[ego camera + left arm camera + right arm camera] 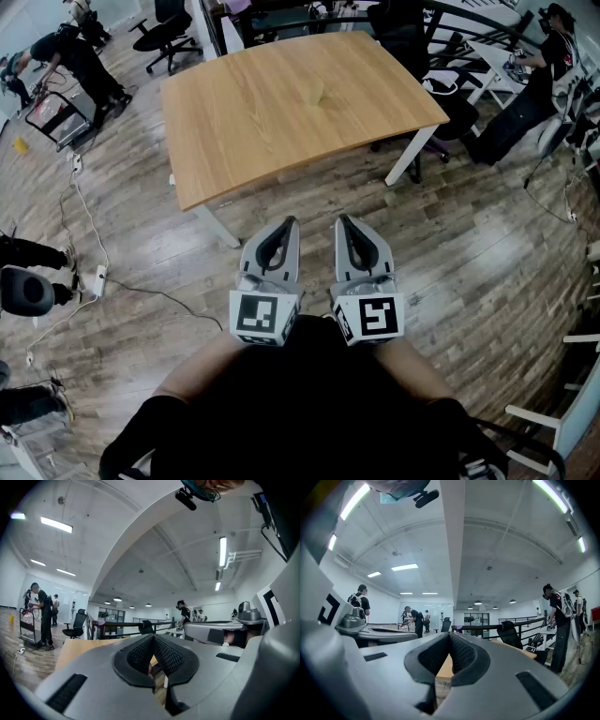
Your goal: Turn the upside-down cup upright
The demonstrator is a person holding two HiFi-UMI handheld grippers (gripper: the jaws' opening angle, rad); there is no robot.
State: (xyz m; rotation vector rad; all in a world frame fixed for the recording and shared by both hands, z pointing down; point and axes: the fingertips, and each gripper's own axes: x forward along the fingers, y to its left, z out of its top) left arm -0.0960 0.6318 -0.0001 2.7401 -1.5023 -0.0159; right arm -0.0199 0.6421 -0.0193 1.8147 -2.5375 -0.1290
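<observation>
A small pale yellow cup (314, 91) stands on the wooden table (253, 122), a little right of its middle; whether its mouth faces down is too small to tell. My left gripper (292, 221) and right gripper (341, 219) are held side by side over the floor, well short of the table's near edge, pointing level toward it. Both are shut with nothing between the pads. In the left gripper view the closed left gripper (153, 637) hides most of the table (70, 651). In the right gripper view the closed right gripper (450, 634) does the same, with the tabletop (444, 667) showing through the gap.
Wood floor lies between me and the table. A white cable and power strip (98, 278) run along the floor at left. A black office chair (167, 36) stands behind the table, and another (441, 89) at its right. People (80, 58) work at the far left and at the far right (539, 80). A white chair (572, 412) stands at lower right.
</observation>
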